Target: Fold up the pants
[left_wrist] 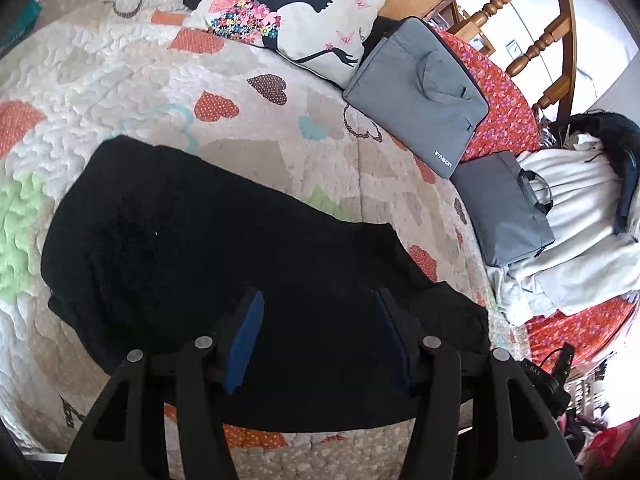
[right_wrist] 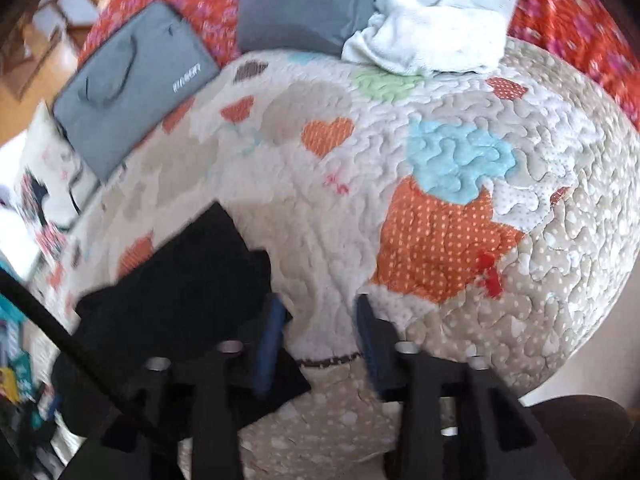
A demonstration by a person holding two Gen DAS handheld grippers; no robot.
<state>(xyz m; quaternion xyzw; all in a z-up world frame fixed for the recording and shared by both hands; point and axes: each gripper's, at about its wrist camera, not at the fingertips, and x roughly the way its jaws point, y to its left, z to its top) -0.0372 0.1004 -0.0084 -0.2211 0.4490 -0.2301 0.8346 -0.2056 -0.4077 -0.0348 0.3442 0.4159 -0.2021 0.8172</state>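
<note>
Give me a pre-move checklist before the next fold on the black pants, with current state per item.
1. Left gripper open: ok, fingers spread, nothing between them.
2. Right gripper open: ok, it frames only bare quilt.
3. Left gripper over the black pants: ok, cloth fills the gap; contact cannot tell.
4. Right gripper lined up on the pants: not ok, the cloth edge lies to the left of its fingers.
5. Pants lying flat: cannot tell, the black fabric hides creases and layers.
6. Fold path free: ok, the grey laptop bags and the pillow lie apart from the pants.
</note>
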